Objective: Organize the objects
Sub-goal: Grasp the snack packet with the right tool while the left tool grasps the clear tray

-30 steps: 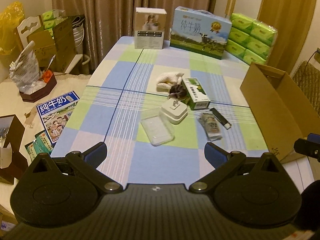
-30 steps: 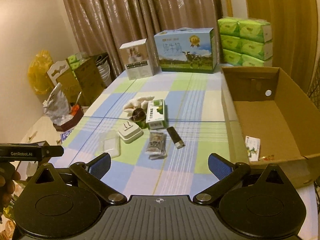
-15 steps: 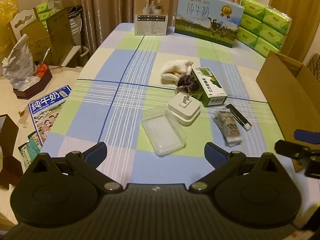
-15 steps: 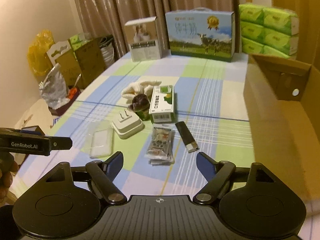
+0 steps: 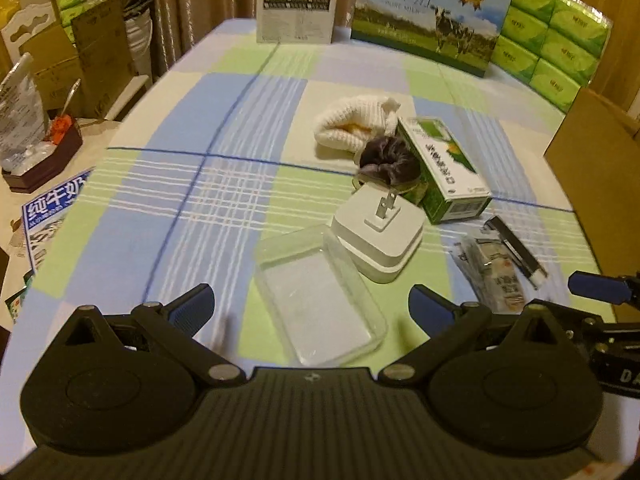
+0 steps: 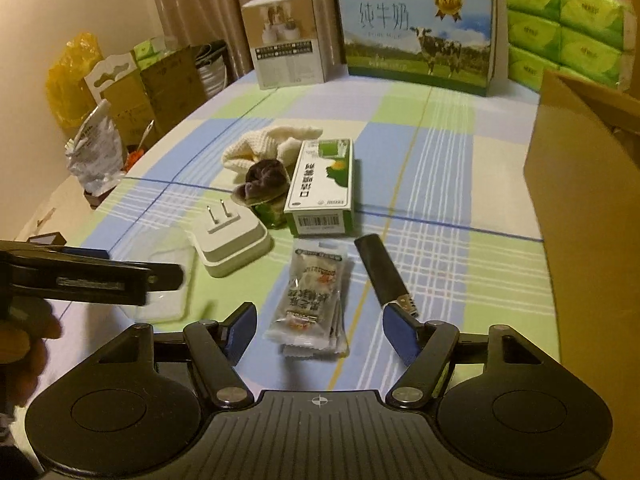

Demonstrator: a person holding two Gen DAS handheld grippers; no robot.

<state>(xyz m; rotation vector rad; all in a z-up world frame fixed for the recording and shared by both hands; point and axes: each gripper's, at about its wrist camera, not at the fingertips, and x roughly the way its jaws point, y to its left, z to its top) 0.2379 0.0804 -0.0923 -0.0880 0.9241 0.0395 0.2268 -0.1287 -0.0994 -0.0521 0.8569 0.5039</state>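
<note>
Above checked table [image 6: 440, 168], right gripper [image 6: 316, 326] jaws narrowing around snack packets [image 6: 310, 300], seemingly untouched, left gripper [image 5: 312, 308] wide.

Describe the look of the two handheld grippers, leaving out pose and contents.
Both the left gripper and the right gripper are matte black, with a ribbed centre plate, two rounded disc housings, silver pivot rivets and linkage arms ending in blue pads. Seen side-on, the left one shows a pale lettered strip.

tablecloth [image 5: 224, 128]: blue-green-cream check | charger [image 5: 378, 236]: white | carton [image 6: 322, 184]: green-white | lighter [image 6: 378, 272]: black
</note>
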